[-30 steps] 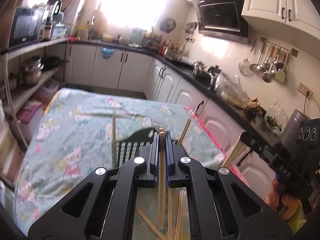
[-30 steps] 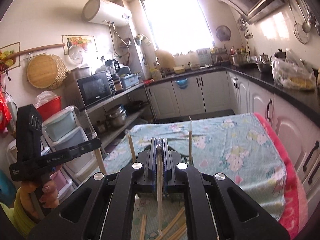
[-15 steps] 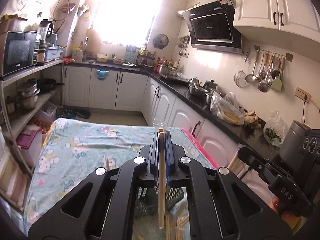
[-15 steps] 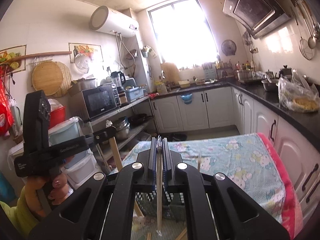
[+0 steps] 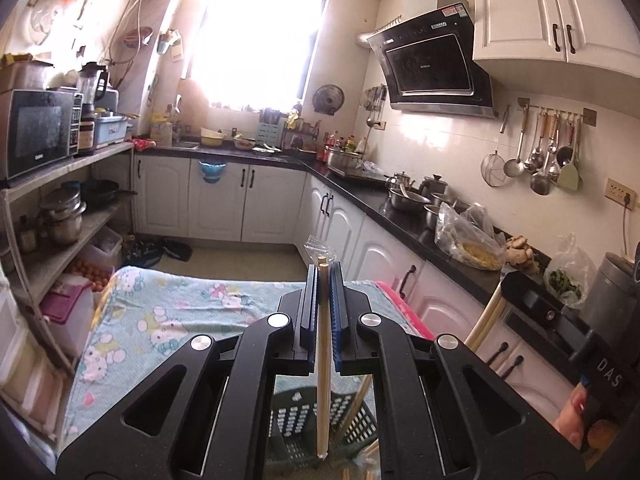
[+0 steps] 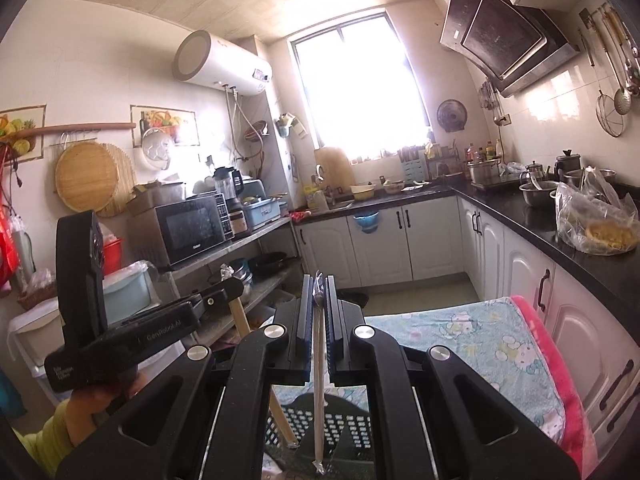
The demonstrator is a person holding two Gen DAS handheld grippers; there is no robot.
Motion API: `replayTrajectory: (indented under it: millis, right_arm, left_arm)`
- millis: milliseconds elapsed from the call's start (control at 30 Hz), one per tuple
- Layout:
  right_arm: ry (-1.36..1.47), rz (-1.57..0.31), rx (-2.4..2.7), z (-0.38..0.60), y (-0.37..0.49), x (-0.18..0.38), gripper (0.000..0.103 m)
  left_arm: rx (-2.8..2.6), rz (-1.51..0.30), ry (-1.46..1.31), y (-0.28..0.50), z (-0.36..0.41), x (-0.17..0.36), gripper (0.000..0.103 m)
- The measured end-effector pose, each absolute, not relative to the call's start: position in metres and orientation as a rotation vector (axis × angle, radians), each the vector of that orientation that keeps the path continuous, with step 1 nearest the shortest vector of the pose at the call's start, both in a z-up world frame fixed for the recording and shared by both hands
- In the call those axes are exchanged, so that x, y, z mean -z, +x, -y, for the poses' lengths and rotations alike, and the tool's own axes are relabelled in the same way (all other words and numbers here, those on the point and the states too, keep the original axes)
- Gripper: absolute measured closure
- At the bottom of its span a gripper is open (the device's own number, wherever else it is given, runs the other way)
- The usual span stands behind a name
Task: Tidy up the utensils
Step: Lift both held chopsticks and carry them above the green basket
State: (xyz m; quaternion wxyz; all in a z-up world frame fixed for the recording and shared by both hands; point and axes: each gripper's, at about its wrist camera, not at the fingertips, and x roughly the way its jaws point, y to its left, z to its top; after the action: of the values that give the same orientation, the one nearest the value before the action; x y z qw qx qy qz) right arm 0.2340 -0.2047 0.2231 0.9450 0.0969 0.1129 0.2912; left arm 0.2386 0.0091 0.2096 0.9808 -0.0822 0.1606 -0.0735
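at lower centre of left wrist view, left gripper (image 5: 323,280) pinching wooden chopsticks (image 5: 322,368), tips hanging over dark slotted basket (image 5: 296,420). lower centre of right wrist view: right gripper (image 6: 319,292) clamped on wrapped chopstick (image 6: 318,392), lower end over same basket (image 6: 340,424) on patterned cloth (image 6: 472,344).

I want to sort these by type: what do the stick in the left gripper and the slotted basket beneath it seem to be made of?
The chopsticks in the left gripper look like bare, matte wood or bamboo: pale tan, no shine. The basket looks like dark green moulded plastic, judging by its uniform slots.
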Motion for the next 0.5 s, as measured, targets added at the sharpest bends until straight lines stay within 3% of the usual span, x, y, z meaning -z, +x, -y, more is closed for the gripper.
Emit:
replayTrajectory:
  millis: [500]
  right_arm:
    - [0.243,-0.309,-0.517,0.202,0.291,-0.169,0.097]
  left_arm:
    - [0.124,-0.386,-0.157,0.273,-0.005,-0.155,0.100]
